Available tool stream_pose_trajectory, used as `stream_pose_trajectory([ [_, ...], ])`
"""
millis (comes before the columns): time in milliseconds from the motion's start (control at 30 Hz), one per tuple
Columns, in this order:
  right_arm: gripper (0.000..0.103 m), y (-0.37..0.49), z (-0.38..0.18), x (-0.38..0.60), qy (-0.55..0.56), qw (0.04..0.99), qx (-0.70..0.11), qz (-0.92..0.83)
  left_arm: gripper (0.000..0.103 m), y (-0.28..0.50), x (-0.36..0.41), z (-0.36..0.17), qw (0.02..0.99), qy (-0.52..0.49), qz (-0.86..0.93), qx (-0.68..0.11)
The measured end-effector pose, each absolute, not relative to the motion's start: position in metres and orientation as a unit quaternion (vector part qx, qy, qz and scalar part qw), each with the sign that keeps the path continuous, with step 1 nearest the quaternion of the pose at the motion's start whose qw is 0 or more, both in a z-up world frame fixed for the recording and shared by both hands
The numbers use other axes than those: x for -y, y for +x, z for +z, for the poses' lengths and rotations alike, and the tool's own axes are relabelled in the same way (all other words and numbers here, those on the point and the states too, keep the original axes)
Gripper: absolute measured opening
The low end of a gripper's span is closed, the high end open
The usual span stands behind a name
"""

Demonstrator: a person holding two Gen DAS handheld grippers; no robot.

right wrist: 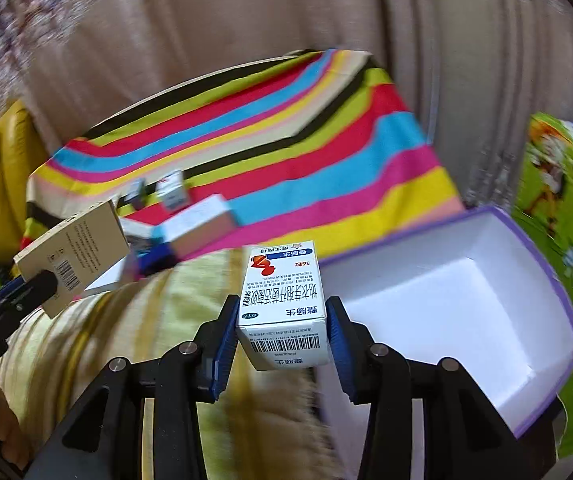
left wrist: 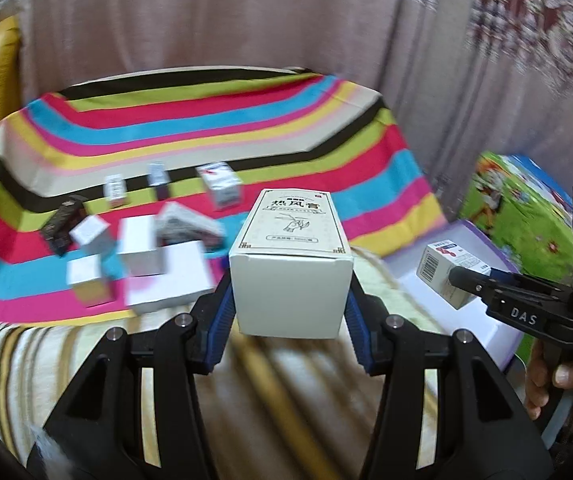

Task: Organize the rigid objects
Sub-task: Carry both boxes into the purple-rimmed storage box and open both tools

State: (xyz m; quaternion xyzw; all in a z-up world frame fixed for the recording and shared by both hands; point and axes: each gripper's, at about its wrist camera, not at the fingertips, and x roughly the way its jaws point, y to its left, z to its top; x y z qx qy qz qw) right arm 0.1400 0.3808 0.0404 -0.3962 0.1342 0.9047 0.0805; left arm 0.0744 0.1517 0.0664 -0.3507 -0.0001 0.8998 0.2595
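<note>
Your left gripper is clenched on a cream medicine carton, its blue pads pressed to the two side walls, and your right gripper is clamped the same way on a smaller white pill box with a barcode facing the camera. Both cartons hang in the air over the pale striped blanket, between the pile of loose boxes on the rainbow-striped cloth and the open purple-rimmed storage box, which looks empty. The likely trouble is crowding: the two grippers ride close together, so if you bring both to the storage box at once the cartons could knock each other or catch its near rim. These are thin cardboard, so a harder squeeze may dent the walls, while a slack one could let the cream carton pivot and slip. Releasing from too high may leave either box tumbled rather than neatly placed.
</note>
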Motion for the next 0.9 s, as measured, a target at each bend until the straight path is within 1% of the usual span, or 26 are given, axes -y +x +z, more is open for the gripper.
stream_pose_trajectory([
  [233, 0.044, 0.16, 0.029, -0.426, -0.402, 0.137, -0.16, 0.891, 0.055, 0.077, -0.213, 0.058, 0.345, -0.378, 0.859, -0.015],
  [400, 0.044, 0.174, 0.018, -0.451, -0.41, 0.171, -0.171, 0.879, 0.055, 0.08, -0.242, 0.055, 0.388, -0.393, 0.834, -0.025],
  [467, 0.045, 0.179, 0.015, -0.459, -0.411, 0.179, -0.18, 0.876, 0.057, 0.081, -0.251, 0.053, 0.397, -0.399, 0.826, -0.025],
  [500, 0.045, 0.181, 0.014, -0.461, -0.411, 0.183, -0.183, 0.874, 0.063, 0.081, -0.254, 0.052, 0.4, -0.404, 0.822, -0.026],
  [533, 0.045, 0.182, 0.012, -0.464, -0.413, 0.188, -0.185, 0.872, 0.068, 0.08, -0.259, 0.049, 0.401, -0.407, 0.82, -0.031],
  [567, 0.045, 0.184, 0.012, -0.464, -0.413, 0.19, -0.185, 0.871, 0.076, 0.08, -0.262, 0.048, 0.398, -0.408, 0.821, -0.036],
  [600, 0.046, 0.183, 0.012, -0.464, -0.414, 0.19, -0.186, 0.871, 0.079, 0.082, -0.263, 0.047, 0.393, -0.407, 0.823, -0.042],
  [667, 0.056, 0.182, 0.012, -0.464, -0.414, 0.185, -0.189, 0.871, 0.079, 0.082, -0.262, 0.046, 0.386, -0.408, 0.826, -0.043],
  [733, 0.061, 0.182, 0.013, -0.462, -0.411, 0.183, -0.188, 0.873, 0.079, 0.08, -0.258, 0.047, 0.367, -0.406, 0.836, -0.043],
  [900, 0.063, 0.176, 0.015, -0.453, -0.412, 0.181, -0.17, 0.877, 0.08, 0.076, -0.237, 0.049, 0.291, -0.396, 0.87, -0.046],
])
